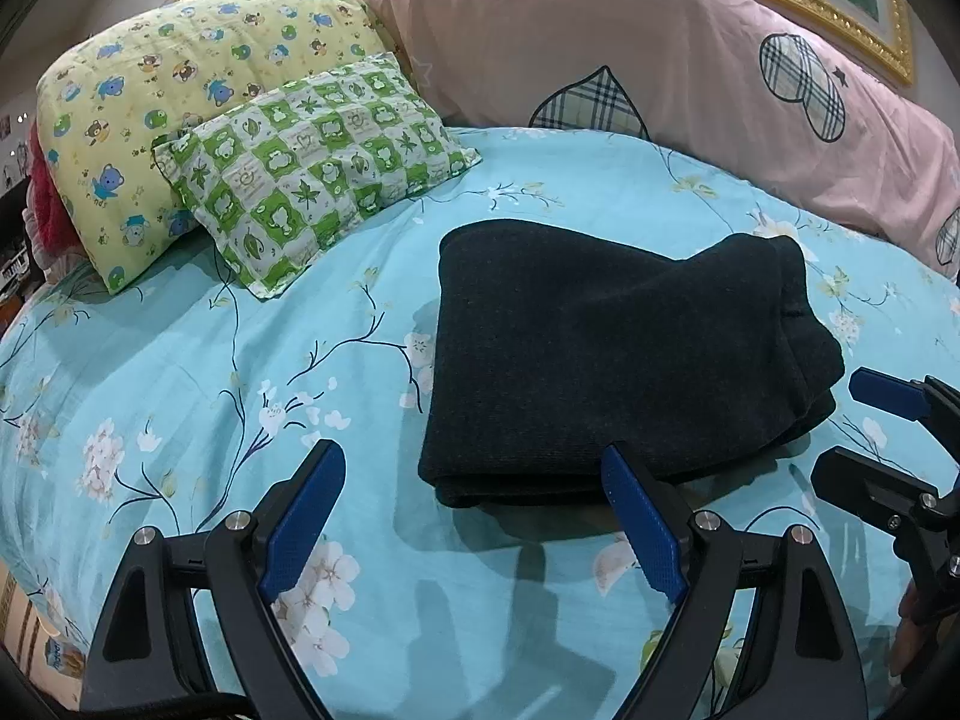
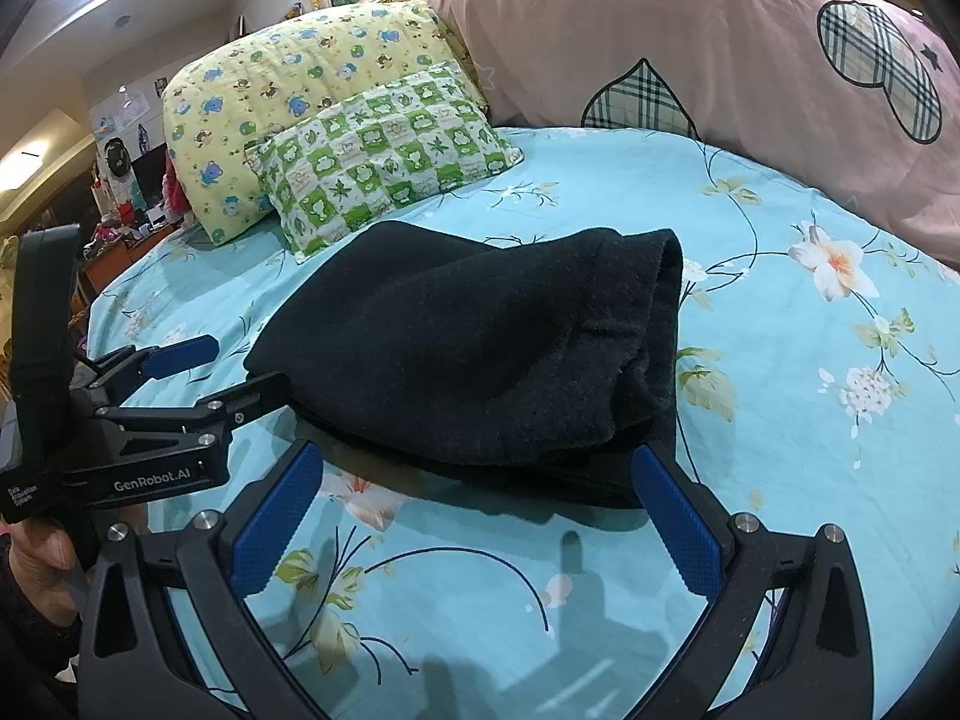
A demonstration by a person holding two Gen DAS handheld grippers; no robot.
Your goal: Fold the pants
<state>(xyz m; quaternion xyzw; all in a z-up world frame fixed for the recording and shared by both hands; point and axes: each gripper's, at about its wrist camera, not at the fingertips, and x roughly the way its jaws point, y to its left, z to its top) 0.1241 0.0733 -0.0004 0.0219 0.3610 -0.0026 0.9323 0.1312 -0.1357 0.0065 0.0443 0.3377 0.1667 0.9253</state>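
Pants [image 1: 618, 354] lie folded mid-frame on the bed [image 1: 180, 372]. Left gripper [image 1: 474, 516] and right gripper [image 2: 474, 516] hover released, fingers spread, grasping nothing. A careless snag could likely undo the loose right-side layers.

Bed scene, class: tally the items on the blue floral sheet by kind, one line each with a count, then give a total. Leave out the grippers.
Pillows: 2, the yellow bear-print pillow and the green checked pillow
Quilts: 1, the pink quilt
Pants: 1, the dark folded pants
Total: 4
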